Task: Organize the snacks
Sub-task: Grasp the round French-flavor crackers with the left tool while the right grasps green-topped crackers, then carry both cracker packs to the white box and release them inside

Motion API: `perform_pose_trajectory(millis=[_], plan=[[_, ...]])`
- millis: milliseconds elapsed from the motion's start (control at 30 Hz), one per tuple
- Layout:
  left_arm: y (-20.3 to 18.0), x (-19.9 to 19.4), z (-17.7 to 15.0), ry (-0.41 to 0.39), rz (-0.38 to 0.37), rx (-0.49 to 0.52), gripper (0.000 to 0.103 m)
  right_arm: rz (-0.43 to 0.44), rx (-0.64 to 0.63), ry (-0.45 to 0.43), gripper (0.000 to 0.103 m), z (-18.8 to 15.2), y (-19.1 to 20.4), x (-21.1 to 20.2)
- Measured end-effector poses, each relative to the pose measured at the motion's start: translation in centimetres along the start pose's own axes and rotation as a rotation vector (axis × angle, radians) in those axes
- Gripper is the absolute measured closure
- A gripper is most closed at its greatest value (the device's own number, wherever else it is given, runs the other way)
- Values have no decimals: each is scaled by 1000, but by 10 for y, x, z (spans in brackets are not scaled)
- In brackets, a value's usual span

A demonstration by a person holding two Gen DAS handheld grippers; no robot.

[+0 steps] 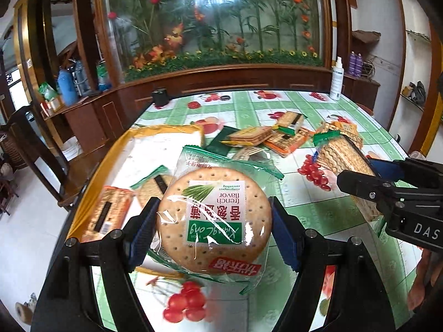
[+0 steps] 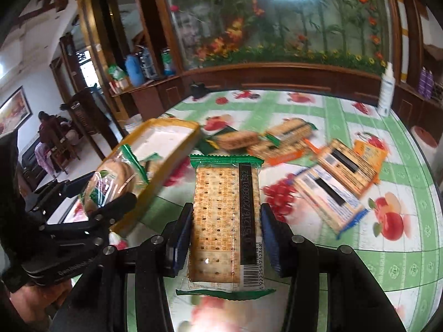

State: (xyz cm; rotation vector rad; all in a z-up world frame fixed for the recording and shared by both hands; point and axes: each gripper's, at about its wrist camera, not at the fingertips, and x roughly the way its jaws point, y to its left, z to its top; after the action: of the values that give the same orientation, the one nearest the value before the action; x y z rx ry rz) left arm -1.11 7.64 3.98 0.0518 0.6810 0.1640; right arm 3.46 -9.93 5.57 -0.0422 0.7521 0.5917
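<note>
Left wrist view shows the left tool (image 1: 213, 224) angled down over the surface (image 1: 318, 215), clamping a round cracker packet (image 1: 214, 218). Beside it, the right tool (image 2: 225, 238), likewise tilted, grips a rectangular cracker packet (image 2: 225, 221).

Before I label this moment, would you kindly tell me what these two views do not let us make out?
- Tray contents, left wrist view: the round cracker pack in the left gripper covers part of them.
- Loose packs at mid-table, right wrist view: blurred, print unreadable.
- Front of the rectangular cracker pack in the right gripper: turned away, only the barcode side shows.
- White bottle label: too small.
</note>
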Motion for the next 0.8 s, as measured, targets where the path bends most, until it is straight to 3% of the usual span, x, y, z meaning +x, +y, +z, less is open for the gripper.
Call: perform_pose_trajectory(millis=[233, 800], plan=[[20, -8, -4, -14, 28, -31, 27, 19, -41, -14, 55, 3, 32, -4], [49, -15, -11, -24, 78, -75, 27, 56, -96, -2, 55, 3, 68, 5]])
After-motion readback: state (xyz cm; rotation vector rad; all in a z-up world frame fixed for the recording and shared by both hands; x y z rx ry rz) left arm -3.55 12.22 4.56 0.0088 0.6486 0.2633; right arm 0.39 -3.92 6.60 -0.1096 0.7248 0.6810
